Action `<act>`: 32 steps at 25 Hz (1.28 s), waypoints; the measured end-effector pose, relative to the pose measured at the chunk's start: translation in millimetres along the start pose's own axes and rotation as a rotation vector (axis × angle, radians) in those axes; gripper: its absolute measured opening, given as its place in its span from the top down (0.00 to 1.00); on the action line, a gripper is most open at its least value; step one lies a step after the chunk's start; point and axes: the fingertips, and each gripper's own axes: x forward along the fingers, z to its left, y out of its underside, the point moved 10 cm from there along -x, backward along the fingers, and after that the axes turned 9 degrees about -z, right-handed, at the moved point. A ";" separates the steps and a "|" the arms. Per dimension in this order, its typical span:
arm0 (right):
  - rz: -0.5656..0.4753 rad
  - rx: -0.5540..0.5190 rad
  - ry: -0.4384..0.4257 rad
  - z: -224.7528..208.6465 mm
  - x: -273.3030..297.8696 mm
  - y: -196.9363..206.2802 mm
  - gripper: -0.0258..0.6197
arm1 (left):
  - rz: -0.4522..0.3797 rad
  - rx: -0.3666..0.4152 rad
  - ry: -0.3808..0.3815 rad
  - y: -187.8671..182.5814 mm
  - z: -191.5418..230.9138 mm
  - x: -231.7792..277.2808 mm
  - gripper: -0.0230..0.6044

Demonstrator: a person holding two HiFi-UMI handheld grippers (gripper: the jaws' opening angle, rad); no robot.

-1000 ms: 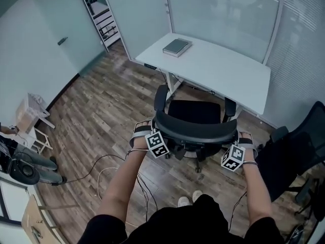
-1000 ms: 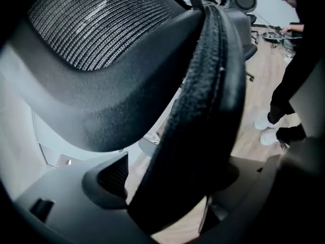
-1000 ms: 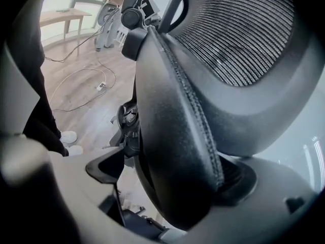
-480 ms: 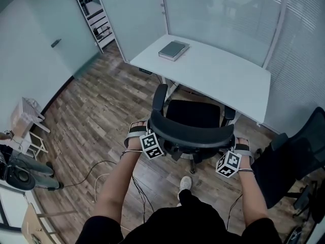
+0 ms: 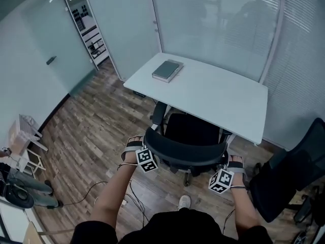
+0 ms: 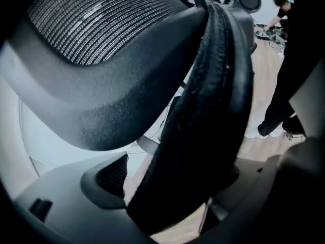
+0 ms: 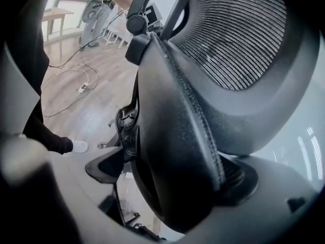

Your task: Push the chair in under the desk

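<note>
Chair (image 5: 186, 132): black, ribbed mesh back with a smooth, curved padded rim; frame centre, seat front at the tabletop's near edge.
Left gripper (image 6: 175, 184): pinching the rim's left end.
Right gripper (image 7: 172, 172): pinching the rim's right end.
Tabletop (image 5: 218, 98): flat, white; grey book (image 5: 167, 70) towards its upper left.
Floor (image 5: 96, 131): wood planks.
</note>
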 end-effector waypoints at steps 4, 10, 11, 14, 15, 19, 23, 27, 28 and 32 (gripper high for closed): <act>0.001 0.007 0.015 -20.0 14.4 1.9 0.15 | -0.033 0.027 -0.007 -5.5 20.7 18.6 0.25; 0.010 0.030 0.053 -37.4 30.5 10.0 0.14 | -0.069 0.042 -0.018 -15.0 39.1 44.6 0.25; 0.011 0.033 0.059 -39.7 32.9 9.3 0.14 | -0.072 0.043 -0.017 -14.9 42.6 47.9 0.25; 0.007 0.046 0.083 -44.0 39.8 9.3 0.14 | -0.090 0.051 -0.027 -15.1 50.6 57.6 0.25; 0.007 0.051 0.092 -46.7 42.6 10.3 0.14 | -0.097 0.052 -0.031 -16.0 53.7 61.4 0.25; 0.024 0.069 0.098 -64.6 53.4 16.6 0.14 | -0.119 0.066 -0.021 -27.2 72.1 78.6 0.25; 0.030 0.082 0.122 -73.2 58.9 22.1 0.14 | -0.141 0.082 -0.013 -33.1 77.7 90.2 0.25; 0.019 0.094 0.165 -86.9 69.2 16.4 0.14 | -0.163 0.085 -0.037 -31.5 96.3 97.9 0.25; 0.022 0.096 0.167 -89.5 72.5 15.7 0.14 | -0.164 0.089 -0.035 -31.9 101.2 101.8 0.25; 0.053 0.113 0.174 -94.4 86.1 16.6 0.14 | -0.170 0.120 -0.013 -34.1 115.5 121.5 0.25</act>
